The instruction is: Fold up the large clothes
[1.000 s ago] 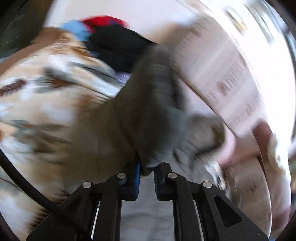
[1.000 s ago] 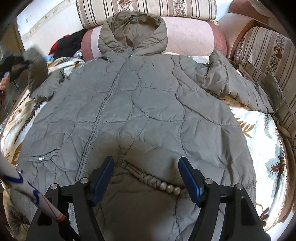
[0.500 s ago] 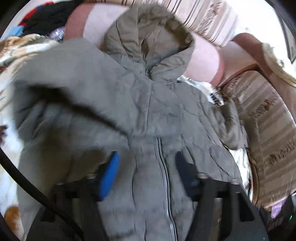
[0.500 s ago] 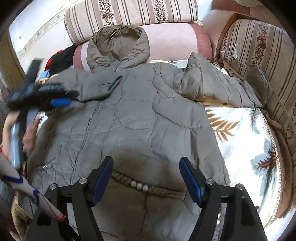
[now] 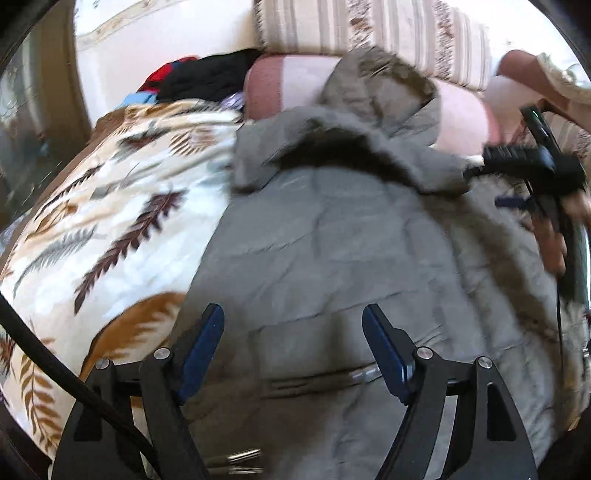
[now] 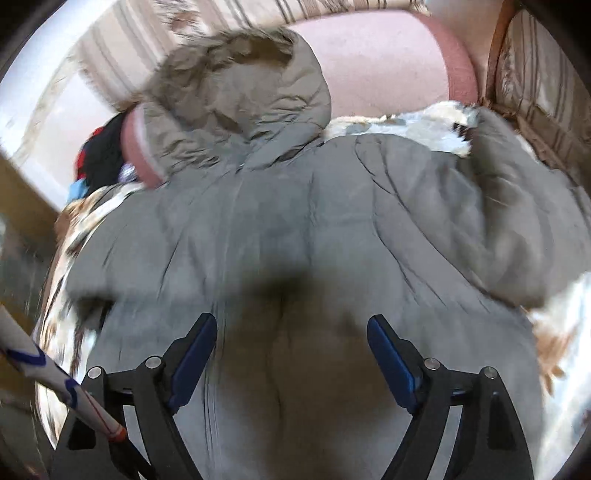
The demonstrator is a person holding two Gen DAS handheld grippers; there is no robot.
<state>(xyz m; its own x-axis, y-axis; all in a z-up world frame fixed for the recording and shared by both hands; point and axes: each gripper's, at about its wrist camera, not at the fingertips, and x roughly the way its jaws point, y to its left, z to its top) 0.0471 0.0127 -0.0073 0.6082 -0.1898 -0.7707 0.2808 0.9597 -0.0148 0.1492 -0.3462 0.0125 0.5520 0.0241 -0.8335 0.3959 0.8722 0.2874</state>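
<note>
A grey-green quilted hooded jacket (image 5: 332, 236) lies zip-up on a leaf-patterned blanket (image 5: 110, 221). Its left sleeve (image 5: 332, 147) is folded across the chest below the hood (image 6: 240, 92). The other sleeve (image 6: 517, 221) lies out to the right. My left gripper (image 5: 291, 317) hovers over the jacket's lower left side; its jaws are opening with nothing between them. My right gripper (image 6: 291, 325) hangs over the middle of the jacket near the zip, its jaws also opening and empty. A hand (image 5: 554, 236) holding that gripper shows at the right edge of the left wrist view.
A pink bolster (image 5: 291, 81) and striped cushions (image 5: 369, 26) back the blanket. A pile of black, red and blue clothes (image 5: 207, 77) sits at the far left. A striped sofa arm (image 6: 546, 92) bounds the right. A black cable (image 5: 55, 373) crosses low left.
My left gripper let go of the sleeve, which now lies across the chest, and drew back over the jacket's left side. The right gripper moved forward up the jacket and opened wider.
</note>
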